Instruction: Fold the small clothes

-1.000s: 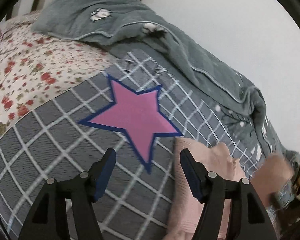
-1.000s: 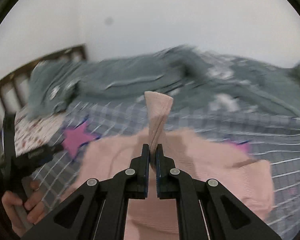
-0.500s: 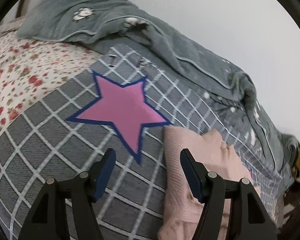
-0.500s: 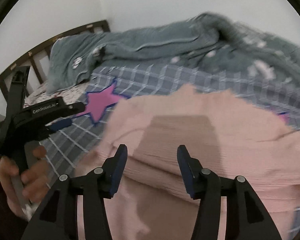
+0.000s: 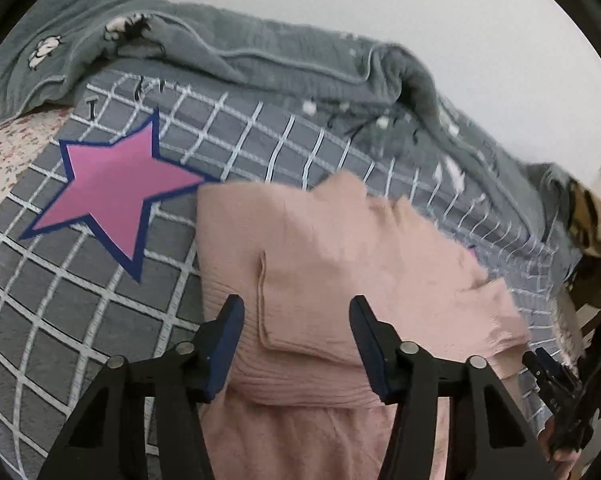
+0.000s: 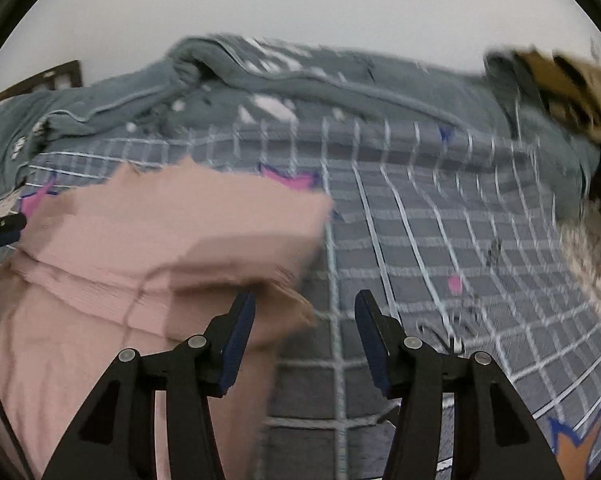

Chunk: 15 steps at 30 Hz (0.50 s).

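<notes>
So the pink sweater [image 5: 340, 264] is lying flat on the bed, spread over the grey checked blanket [image 5: 80, 308], with one part folded over on top of the rest so there's a doubled layer with a clear edge running across it. Its left edge sits just beside the big pink star [image 5: 112, 188] printed on the blanket, touching one of the star's points.

Left claw [image 5: 296, 342] is wide open, holding nothing, and hangs right over the folded part of the sweater. Right claw [image 6: 305, 336] is open too and empty, sitting over the sweater's right edge, so one finger is above pink fabric and the other is above bare blanket. The right view is pretty blurry, so I can't tell if either finger is touching the cloth.

Behind it all there's a rumpled grey-green quilt [image 5: 260, 56] bunched along the white wall [image 5: 420, 4], and a floral sheet [image 5: 4, 160] peeks out at the far left.
</notes>
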### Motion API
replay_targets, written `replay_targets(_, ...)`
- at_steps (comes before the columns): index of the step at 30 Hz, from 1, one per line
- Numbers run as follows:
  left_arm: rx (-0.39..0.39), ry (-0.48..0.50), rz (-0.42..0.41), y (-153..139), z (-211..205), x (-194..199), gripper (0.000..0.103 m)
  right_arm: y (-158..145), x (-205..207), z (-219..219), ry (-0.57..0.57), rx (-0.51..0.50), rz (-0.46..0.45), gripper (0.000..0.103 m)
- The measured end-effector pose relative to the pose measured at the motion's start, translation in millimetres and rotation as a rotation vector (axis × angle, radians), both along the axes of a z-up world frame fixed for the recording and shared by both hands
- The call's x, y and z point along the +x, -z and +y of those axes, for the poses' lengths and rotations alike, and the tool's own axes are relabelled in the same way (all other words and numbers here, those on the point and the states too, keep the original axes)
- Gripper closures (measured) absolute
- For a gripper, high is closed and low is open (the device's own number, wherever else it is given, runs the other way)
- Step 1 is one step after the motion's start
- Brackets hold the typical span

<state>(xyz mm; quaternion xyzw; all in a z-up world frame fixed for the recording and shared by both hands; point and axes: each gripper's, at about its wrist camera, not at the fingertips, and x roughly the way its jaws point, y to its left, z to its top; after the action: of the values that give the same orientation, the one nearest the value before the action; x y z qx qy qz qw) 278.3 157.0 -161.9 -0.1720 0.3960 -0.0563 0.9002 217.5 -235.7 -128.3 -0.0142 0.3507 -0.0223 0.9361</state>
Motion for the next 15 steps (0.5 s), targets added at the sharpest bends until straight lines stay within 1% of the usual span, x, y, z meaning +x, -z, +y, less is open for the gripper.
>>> replay_targets(2,0.018,-0.006,0.026,5,-3,3,0.058,9,6,-11,0.015,0.030,0.044,0.052)
replay_targets(3,0.025,-0.012,0.036,7,-3,4,0.063,13,9,-14,0.017,0.057,0.063,0.052)
replay_targets(4,0.026,-0.017,0.044,9,-4,4,0.068,14,12,-16,0.018,0.078,0.068,0.052)
replay_targets(6,0.025,-0.026,0.060,12,-4,7,0.072,14,19,-17,0.010,0.098,0.068,0.056)
replay_targets(7,0.022,-0.033,0.064,13,-4,8,0.078,14,24,-17,0.003,0.106,0.071,0.061)
replay_targets(8,0.025,-0.044,0.066,14,-4,8,0.082,14,29,-18,-0.009,0.118,0.076,0.071)
replay_targets(9,0.027,-0.052,0.066,15,-3,7,0.092,14,32,-19,-0.026,0.137,0.072,0.079)
replay_targets(10,0.023,-0.060,0.059,14,-2,6,0.094,14,33,-17,-0.035,0.156,0.060,0.090)
replay_targets(12,-0.004,-0.066,0.037,12,3,2,0.095,14,31,-16,-0.017,0.171,0.033,0.090)
replay_targets(14,-0.038,-0.068,0.012,8,7,-4,0.096,15,29,-13,-0.010,0.158,0.020,0.090)
replay_targets(15,-0.037,-0.070,0.010,8,8,-5,0.096,17,29,-12,-0.008,0.148,0.030,0.090)
